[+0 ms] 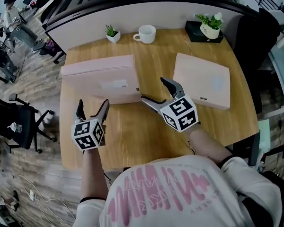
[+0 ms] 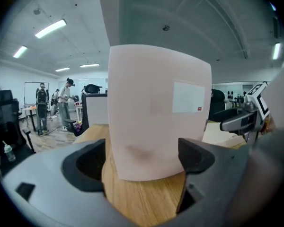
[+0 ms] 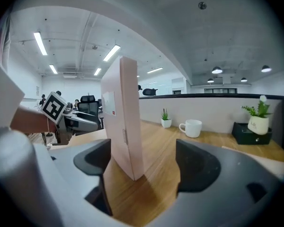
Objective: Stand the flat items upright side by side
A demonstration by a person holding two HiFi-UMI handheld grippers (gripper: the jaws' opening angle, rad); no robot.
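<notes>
Left gripper [image 1: 92,103], right gripper [image 1: 153,89] spread by upright pink box [image 1: 104,77]; flat pink box [image 1: 201,79] right of it looks stiff, light, so pinch its edge.

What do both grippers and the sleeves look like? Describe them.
Left gripper and right gripper: dark grey curved jaws on grey bodies, each carrying a white cube with black square markers. The person wears a white short-sleeved shirt with pink lettering.

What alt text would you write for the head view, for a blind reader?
On a wooden table, one pink flat box stands upright at the left and a second pink box lies flat at the right. A person's left tongs and right tongs are open near the standing one; a white mug sits behind.
</notes>
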